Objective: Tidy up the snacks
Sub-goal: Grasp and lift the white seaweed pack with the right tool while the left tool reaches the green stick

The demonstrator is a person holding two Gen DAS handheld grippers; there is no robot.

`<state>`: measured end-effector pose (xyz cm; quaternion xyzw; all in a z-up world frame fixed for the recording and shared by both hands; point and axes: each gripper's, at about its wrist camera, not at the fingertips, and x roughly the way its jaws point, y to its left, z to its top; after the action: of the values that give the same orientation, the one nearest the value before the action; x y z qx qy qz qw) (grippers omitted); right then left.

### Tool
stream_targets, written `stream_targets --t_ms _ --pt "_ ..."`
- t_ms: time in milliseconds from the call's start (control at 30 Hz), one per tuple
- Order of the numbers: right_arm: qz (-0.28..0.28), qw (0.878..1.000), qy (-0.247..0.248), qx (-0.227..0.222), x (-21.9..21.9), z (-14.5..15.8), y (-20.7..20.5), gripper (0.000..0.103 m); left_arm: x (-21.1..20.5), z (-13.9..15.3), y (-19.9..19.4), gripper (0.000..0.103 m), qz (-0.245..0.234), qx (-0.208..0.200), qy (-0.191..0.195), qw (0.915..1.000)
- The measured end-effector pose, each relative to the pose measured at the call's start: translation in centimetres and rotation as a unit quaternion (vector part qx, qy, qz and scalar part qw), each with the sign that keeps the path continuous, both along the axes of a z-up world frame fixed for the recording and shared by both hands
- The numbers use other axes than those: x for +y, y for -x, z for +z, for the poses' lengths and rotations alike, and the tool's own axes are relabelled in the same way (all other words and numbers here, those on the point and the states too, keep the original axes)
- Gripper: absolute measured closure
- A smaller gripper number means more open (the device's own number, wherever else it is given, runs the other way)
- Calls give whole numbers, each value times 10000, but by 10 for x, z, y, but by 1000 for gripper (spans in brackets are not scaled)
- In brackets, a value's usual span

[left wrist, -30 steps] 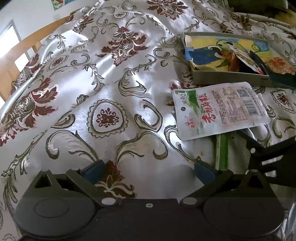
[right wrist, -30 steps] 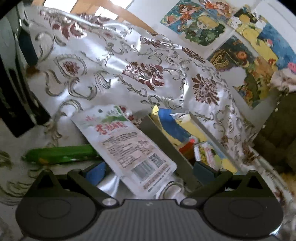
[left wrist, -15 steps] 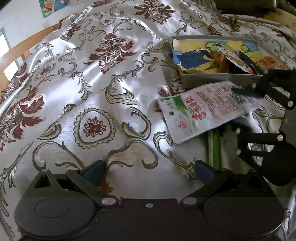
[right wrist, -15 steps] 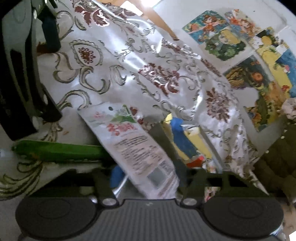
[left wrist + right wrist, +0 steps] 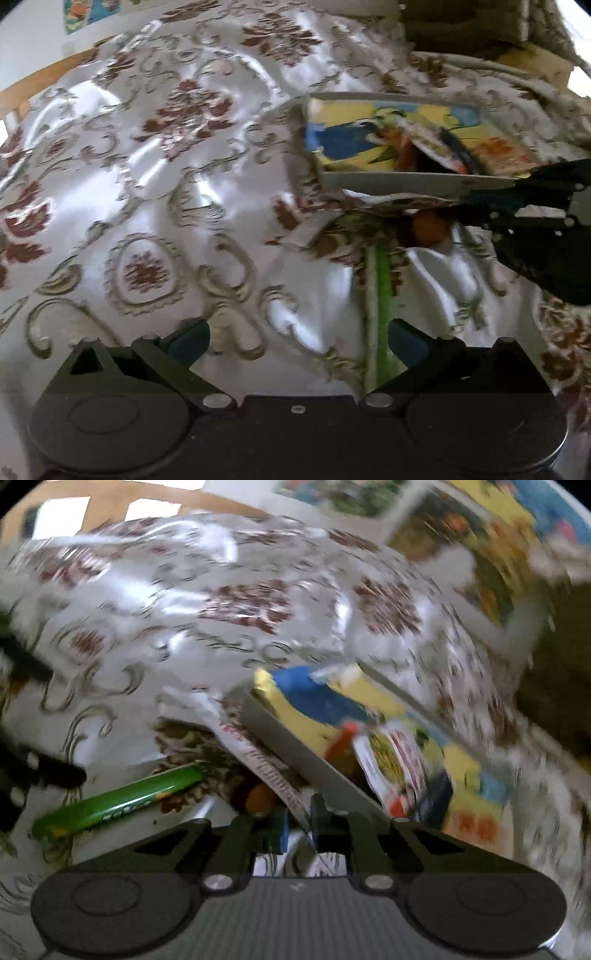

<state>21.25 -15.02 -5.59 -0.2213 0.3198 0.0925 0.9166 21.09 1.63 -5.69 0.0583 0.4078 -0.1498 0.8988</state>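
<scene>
Pinching white snack packet by lower edge with right gripper, jaws pressed together on thin film. Packet edge-on, lifted just beside near wall of cardboard tray. Looks light, floppy, slippery; likely to sag and swing, so best held at sealed rim, not over filling. Left gripper spread wide, empty, low over patterned tablecloth. Green stick pack lying flat near right finger.

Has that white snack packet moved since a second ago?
Yes. The white snack packet, flat on the cloth before, is now pinched in the right hand-held gripper and lifted edge-up against the near wall of the box.
</scene>
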Motion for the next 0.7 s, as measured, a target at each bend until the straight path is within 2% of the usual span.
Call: stream_targets --t_ms 100,267,433,600,700 --pt "-315 9979 -516 239 -19 9 -3 90 -7 -1 1 2 -180 -29 74 9998" --pt "-771 9860 -1385 522 -50 20 -3 90 -13 -5 -3 6 -253 -57 121 9996" --pt "-1099 9668 -2107 938 -70 31 7 90 -13 -3 -6 15 -218 -126 319 9992" --pt "-1333 9491 -2611 1150 -88 32 13 90 -21 6 4 20 -405 -391 244 9981" --pt "-1607 9288 -3084 1278 -107 30 12 90 -27 6 8 20 -603 -428 194 9971"
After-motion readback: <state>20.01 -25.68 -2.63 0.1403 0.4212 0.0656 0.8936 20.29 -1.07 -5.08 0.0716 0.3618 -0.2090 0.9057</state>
